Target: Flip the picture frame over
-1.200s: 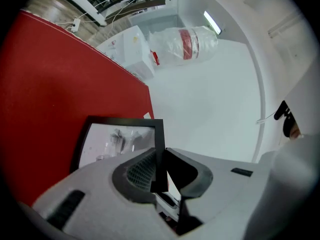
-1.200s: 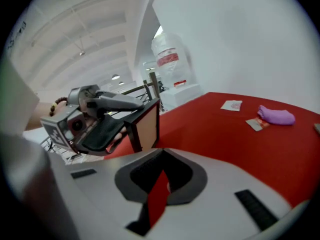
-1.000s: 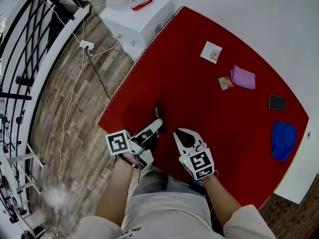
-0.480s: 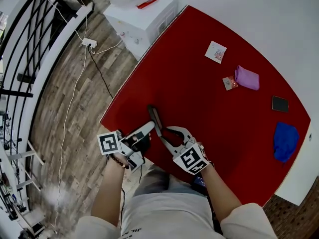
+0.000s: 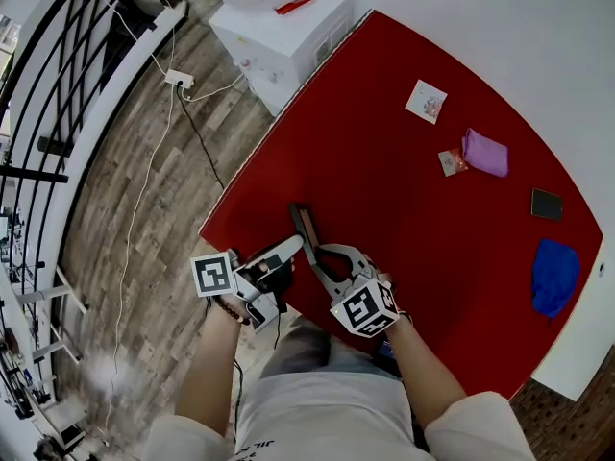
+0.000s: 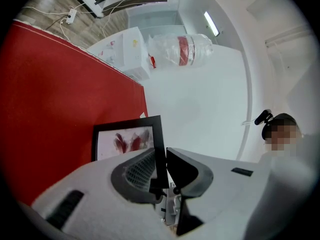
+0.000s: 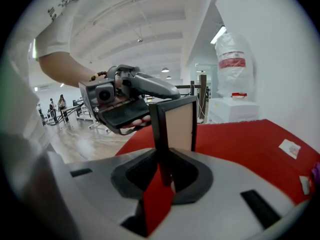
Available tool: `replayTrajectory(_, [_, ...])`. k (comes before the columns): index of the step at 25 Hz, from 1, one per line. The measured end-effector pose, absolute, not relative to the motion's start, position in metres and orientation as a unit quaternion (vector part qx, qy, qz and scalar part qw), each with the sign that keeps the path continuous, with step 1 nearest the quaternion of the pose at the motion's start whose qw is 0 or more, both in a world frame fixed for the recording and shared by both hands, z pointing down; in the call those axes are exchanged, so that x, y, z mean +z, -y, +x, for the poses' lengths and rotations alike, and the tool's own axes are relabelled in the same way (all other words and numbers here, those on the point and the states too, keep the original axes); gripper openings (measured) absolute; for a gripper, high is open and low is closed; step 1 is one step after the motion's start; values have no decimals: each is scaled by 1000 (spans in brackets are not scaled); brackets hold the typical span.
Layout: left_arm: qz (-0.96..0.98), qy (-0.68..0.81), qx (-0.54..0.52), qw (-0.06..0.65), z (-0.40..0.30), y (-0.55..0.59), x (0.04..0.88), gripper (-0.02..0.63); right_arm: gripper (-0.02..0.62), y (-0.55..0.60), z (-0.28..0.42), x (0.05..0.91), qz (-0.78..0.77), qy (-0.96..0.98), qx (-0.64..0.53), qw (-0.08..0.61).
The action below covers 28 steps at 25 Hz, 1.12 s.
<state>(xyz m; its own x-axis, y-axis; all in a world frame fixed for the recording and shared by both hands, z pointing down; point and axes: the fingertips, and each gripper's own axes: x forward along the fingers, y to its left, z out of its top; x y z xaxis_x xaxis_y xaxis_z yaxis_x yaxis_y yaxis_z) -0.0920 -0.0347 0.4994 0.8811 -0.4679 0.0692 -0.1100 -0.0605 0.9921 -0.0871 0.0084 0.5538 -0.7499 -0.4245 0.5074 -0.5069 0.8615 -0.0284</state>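
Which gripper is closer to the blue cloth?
Right. The right gripper holds the picture frame on the side facing the blue cloth; the left gripper holds it from the opposite side, farther off.

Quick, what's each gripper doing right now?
The left gripper is closed on the frame.
The right gripper is closed on the same frame, at another edge.

This looks like a large open workroom or test hall, not a home. A bare red table (image 5: 404, 209) stands against a plain white wall on a wood-look floor (image 5: 125, 219). A power strip (image 5: 179, 80) with loose cables lies beside a white cabinet (image 5: 288, 36). A black metal railing (image 5: 58, 84) borders the floor. Strip lights (image 7: 223, 34) hang from a high white ceiling, and people (image 7: 62, 104) stand far off across the open floor.
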Motion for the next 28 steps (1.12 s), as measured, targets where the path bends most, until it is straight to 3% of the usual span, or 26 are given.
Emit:
replayTrajectory(8, [732, 239, -85, 633, -103, 35, 501, 85, 67, -6, -80, 549, 291, 914, 37, 279])
replayTrajectory(16, [744, 260, -40, 614, -93, 49, 508, 127, 66, 1, -57, 556, 329, 865, -50, 374])
replayTrajectory(22, [752, 285, 42, 593, -85, 50, 527, 127, 66, -5, -63, 563, 313, 859, -63, 401])
replayTrajectory(28, [743, 300, 55, 596, -91, 44, 536, 107, 69, -10, -64, 570, 308, 859, -46, 406])
